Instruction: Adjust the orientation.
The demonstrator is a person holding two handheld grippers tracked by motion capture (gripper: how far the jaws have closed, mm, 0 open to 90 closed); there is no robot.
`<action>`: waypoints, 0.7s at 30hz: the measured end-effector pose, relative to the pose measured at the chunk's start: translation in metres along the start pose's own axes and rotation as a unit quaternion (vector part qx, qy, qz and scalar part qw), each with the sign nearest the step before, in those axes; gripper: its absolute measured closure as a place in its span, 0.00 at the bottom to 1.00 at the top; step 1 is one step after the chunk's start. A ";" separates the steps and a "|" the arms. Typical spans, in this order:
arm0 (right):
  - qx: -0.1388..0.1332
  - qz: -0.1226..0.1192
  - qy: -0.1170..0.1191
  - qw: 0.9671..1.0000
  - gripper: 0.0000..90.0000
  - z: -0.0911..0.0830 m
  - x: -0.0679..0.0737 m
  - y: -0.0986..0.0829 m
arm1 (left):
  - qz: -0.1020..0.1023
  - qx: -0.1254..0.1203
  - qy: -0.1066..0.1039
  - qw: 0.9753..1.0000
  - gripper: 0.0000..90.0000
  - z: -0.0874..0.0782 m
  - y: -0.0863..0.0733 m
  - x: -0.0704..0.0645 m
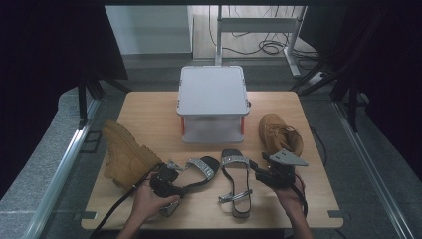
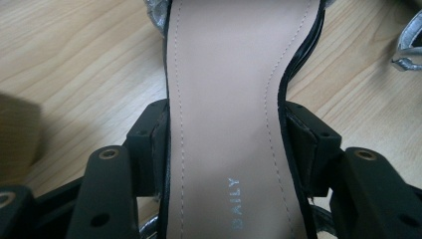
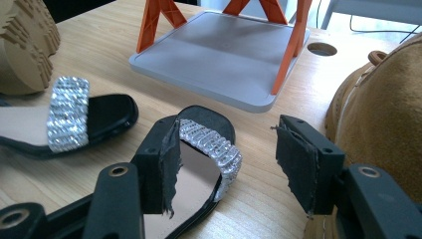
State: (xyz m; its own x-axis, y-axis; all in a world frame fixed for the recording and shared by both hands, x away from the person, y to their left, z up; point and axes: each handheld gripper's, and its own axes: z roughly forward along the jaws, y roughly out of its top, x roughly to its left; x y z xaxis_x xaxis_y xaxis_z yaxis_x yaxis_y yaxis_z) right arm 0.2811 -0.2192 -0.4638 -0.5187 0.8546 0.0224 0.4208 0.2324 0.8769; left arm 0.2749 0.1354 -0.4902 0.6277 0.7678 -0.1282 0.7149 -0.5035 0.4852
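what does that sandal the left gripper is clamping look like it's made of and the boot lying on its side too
The sandal seems to have a smooth, matte tan insole, probably leather or faux leather, with visible stitching, a black edge and a glittery silver strap, likely rhinestones. The boot looks like tan suede or nubuck, matte and fuzzy, with a lugged, rubbery-looking sole.

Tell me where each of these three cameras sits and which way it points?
High view: above the table's near edge, facing forward and down; both hands enter from below.
Left gripper view: rides the left tool, looking along its black jaws, which clamp the left sandal.
Right gripper view: rides the right tool, its jaws open, facing the right sandal and grey shelf.
Shared: both gripper views show the left sandal.
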 end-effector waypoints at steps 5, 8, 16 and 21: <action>0.002 0.000 -0.001 1.000 0.48 0.001 0.000 0.000 | 0.000 0.007 0.007 1.000 0.46 -0.007 -0.006 0.005; 0.004 -0.001 -0.002 1.000 0.48 0.002 0.000 -0.001 | -0.006 0.015 0.015 1.000 0.46 -0.004 -0.009 0.008; 0.006 -0.002 -0.002 1.000 0.48 0.003 0.000 -0.002 | -0.006 0.028 0.035 0.999 0.46 0.007 -0.013 0.008; 0.007 -0.002 -0.003 1.000 0.48 0.003 0.000 -0.002 | -0.011 0.022 0.050 0.998 0.44 0.011 -0.012 0.004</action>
State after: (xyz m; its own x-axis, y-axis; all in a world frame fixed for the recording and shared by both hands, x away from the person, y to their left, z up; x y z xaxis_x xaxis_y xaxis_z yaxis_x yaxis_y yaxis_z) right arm 0.2827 -0.2184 -0.4673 -0.5164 0.8562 0.0159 0.4293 0.2428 0.8699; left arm 0.2723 0.1395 -0.5061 0.5792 0.8136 -0.0501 0.7424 -0.5011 0.4447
